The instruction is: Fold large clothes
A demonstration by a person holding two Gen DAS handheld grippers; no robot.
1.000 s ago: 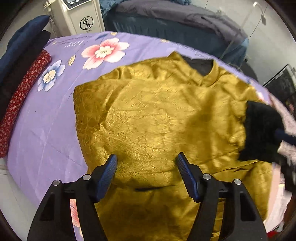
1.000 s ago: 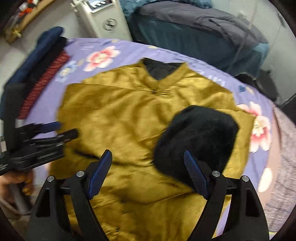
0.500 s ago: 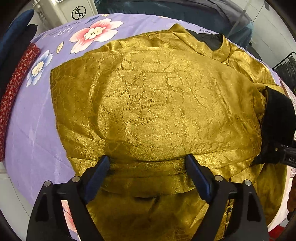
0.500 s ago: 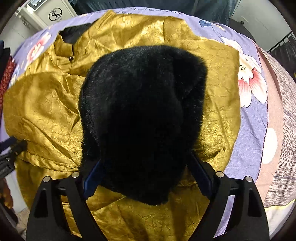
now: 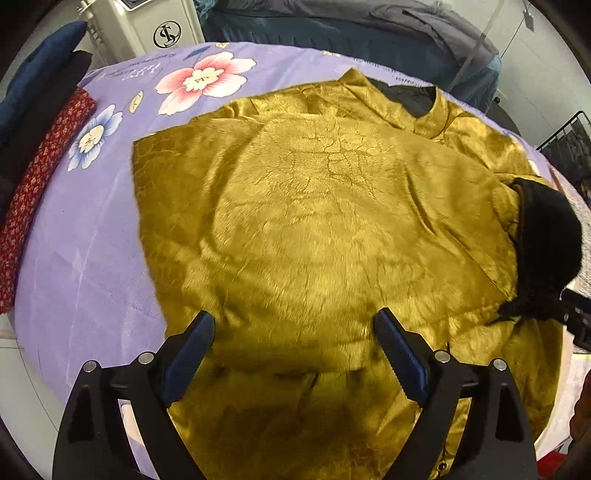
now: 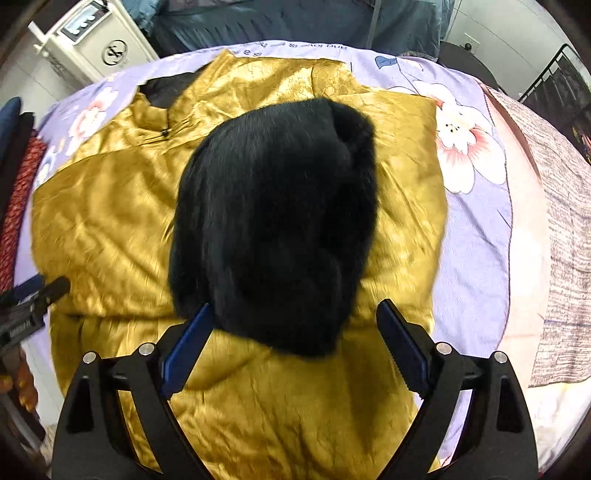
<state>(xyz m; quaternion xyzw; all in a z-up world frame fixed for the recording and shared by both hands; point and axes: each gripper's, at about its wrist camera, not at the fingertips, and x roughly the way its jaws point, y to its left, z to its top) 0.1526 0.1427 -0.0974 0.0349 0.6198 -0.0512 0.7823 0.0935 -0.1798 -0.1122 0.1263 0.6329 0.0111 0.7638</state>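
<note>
A shiny gold jacket [image 5: 325,229] with a black lining lies spread on the purple floral sheet [image 5: 85,236], collar away from me. Its black furry cuff [image 6: 273,225] lies folded over the body on the right; it also shows in the left wrist view [image 5: 546,251]. My left gripper [image 5: 295,343] is open and empty, just above the jacket's lower fold. My right gripper [image 6: 295,332] is open, its fingers on either side of the cuff's near edge without closing on it. The left gripper also shows at the left edge of the right wrist view [image 6: 33,295].
Folded dark blue and red patterned clothes [image 5: 33,147] lie along the sheet's left edge. A white appliance [image 5: 147,26] stands behind the table, and a dark blue sofa [image 5: 369,33] beyond it. A grey knit cloth [image 6: 554,236] lies to the right.
Both grippers have pulled back and up a little from the jacket. The black cuff stays folded over the gold body. Both grippers stay open.
</note>
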